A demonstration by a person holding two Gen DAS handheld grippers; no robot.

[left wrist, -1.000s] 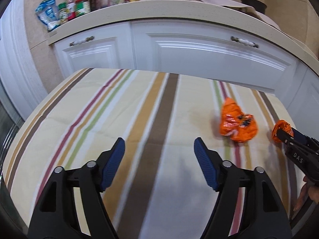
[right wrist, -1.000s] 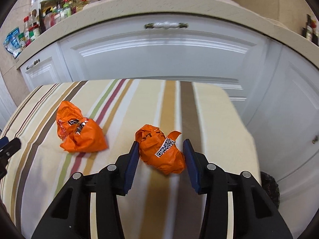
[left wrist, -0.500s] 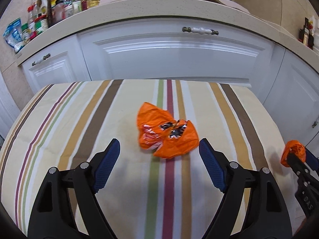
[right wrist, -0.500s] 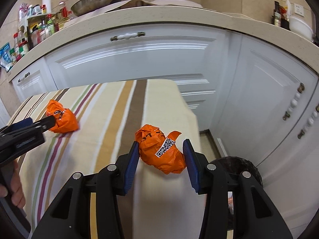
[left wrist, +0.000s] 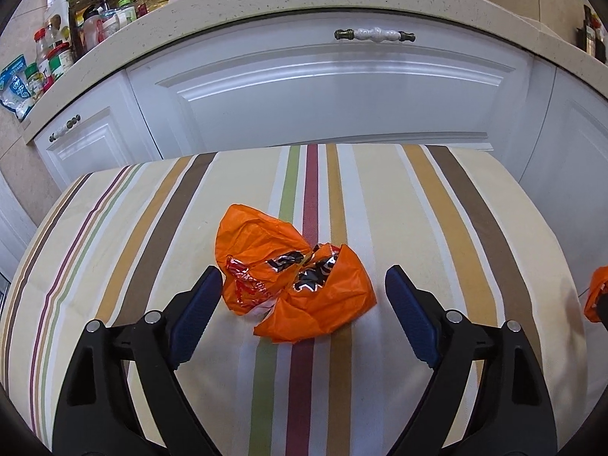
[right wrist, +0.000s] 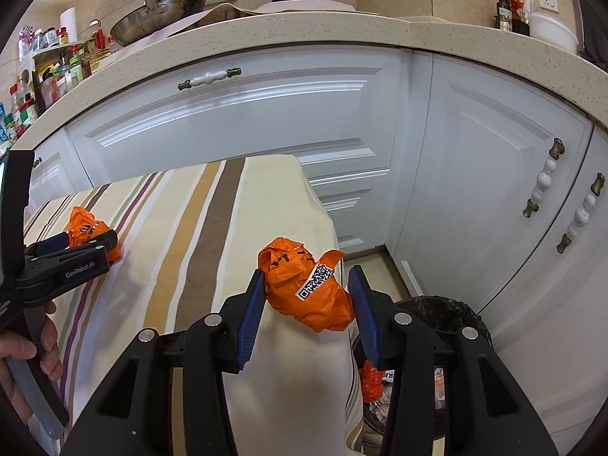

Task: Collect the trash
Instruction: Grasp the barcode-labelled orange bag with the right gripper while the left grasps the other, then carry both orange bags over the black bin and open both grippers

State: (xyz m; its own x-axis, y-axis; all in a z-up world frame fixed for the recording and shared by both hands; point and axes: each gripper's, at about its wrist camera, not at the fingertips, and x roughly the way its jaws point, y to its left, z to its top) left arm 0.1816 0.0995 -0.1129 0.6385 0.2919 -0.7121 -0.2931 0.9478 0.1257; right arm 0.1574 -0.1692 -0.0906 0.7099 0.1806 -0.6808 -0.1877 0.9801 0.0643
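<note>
A crumpled orange wrapper (left wrist: 292,277) lies on the striped tablecloth (left wrist: 437,209). My left gripper (left wrist: 302,296) straddles it with jaws opening; the left pad is near the wrapper, the right pad stands clear. The same wrapper (right wrist: 87,228) shows behind the left gripper (right wrist: 81,241) in the right wrist view. My right gripper (right wrist: 306,296) is shut on a second orange wrapper (right wrist: 307,290) with a QR label, held above the table's right edge. Below it, a black-lined trash bin (right wrist: 448,311) on the floor holds scraps.
White cabinet doors (left wrist: 342,95) with ceramic handles rise right behind the table. The counter (right wrist: 342,30) carries bottles, jars, a pan and a pot. A hand (right wrist: 22,349) grips the left tool's handle. Floor shows between table and cabinets at right.
My left gripper swung right and sank onto the lying wrapper, its jaws spreading wider. My right gripper carried its wrapper right, past the table edge, bringing the bin into view.
</note>
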